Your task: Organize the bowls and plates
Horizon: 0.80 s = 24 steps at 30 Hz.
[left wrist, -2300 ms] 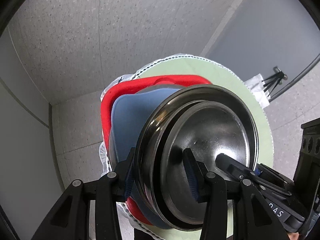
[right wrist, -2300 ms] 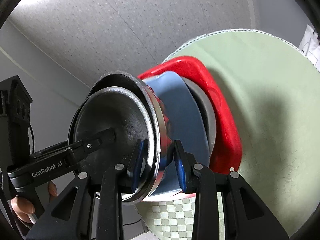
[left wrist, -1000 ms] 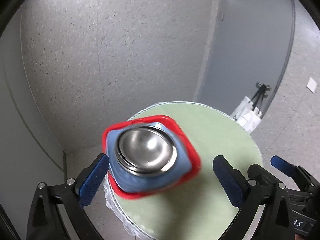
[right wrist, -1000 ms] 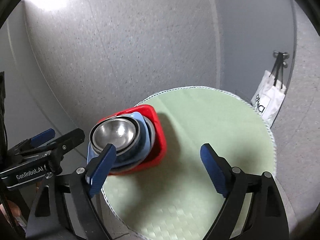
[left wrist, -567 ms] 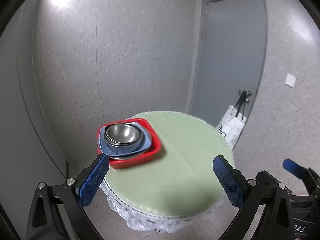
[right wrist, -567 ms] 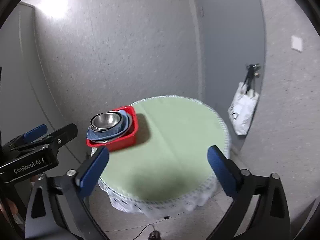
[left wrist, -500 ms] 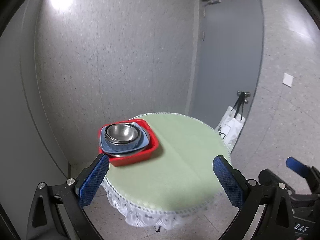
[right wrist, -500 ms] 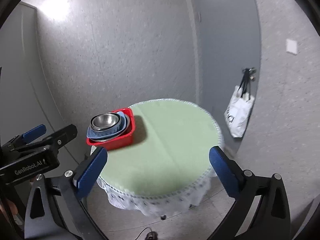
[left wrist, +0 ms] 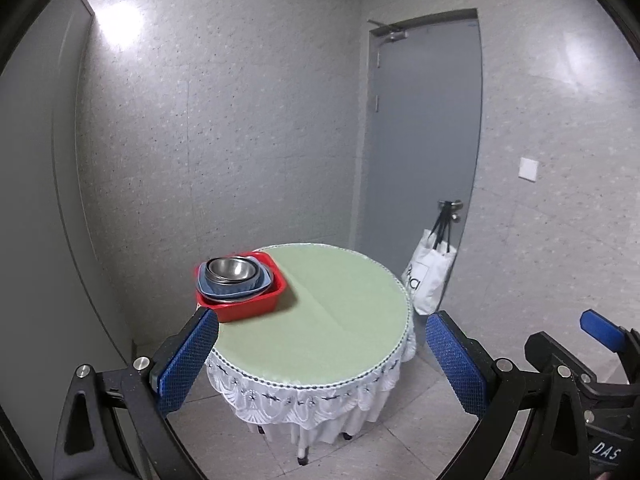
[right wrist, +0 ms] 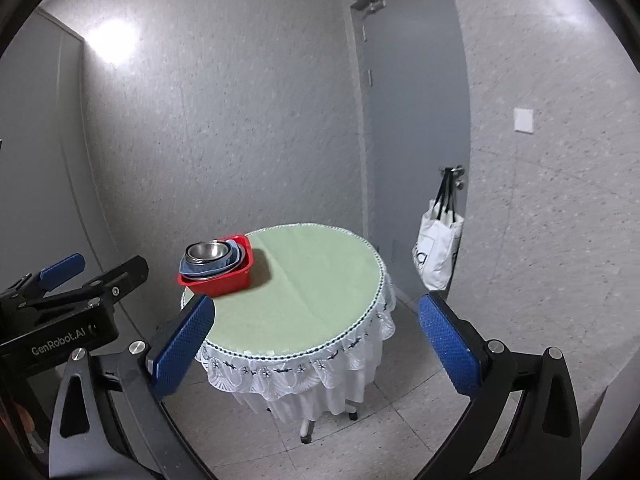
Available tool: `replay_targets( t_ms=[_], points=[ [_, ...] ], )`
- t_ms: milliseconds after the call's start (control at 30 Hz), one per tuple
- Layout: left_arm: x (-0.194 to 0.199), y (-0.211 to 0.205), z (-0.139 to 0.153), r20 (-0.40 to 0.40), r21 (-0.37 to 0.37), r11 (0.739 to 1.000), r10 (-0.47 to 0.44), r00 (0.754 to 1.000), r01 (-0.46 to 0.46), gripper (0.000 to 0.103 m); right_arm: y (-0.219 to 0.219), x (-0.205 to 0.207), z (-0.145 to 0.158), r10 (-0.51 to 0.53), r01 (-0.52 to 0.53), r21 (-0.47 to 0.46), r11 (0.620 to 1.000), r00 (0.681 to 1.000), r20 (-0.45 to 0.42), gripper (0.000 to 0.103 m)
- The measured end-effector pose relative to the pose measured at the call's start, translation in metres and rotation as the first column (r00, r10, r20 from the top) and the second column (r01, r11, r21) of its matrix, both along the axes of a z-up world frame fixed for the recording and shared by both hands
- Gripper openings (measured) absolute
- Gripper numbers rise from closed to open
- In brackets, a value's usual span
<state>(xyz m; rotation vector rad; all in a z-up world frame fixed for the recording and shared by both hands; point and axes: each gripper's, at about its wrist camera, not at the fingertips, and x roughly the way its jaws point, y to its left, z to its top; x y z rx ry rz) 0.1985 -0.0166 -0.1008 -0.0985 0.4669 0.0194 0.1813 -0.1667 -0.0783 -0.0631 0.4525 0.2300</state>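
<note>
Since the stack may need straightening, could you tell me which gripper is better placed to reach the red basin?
Probably the left gripper: the red basin sits at the table's left edge, right above its left blue pad. Both grippers are open and well back, so the margin is small.

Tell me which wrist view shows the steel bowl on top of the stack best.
The left wrist view: the steel bowl appears larger, its inside more exposed. The right wrist view shows the same bowl smaller and more side-on.

The steel bowl I see is polished, glossy metal. The red tub is smooth plastic. My bench carries matt green cloth with white lace trim.
</note>
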Motion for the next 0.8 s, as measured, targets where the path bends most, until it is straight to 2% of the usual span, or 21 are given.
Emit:
replay_targets(
  t_ms=[400,800],
  points=[
    [-0.054,0.026,-0.001,0.082,0.039,0.997,-0.068,0.994,0.065,0.103,0.005,-0.061,0.025,-0.061,0.061,-0.006,0.998,0.995,0.081,0.103],
    [-0.095,0.047,-0.006,0.119,0.052,0.990,-0.137,0.983,0.132,0.103,0.004,-0.085,0.036,-0.113,0.114,-0.010,0.993,0.988,0.110,0.103]
  ],
)
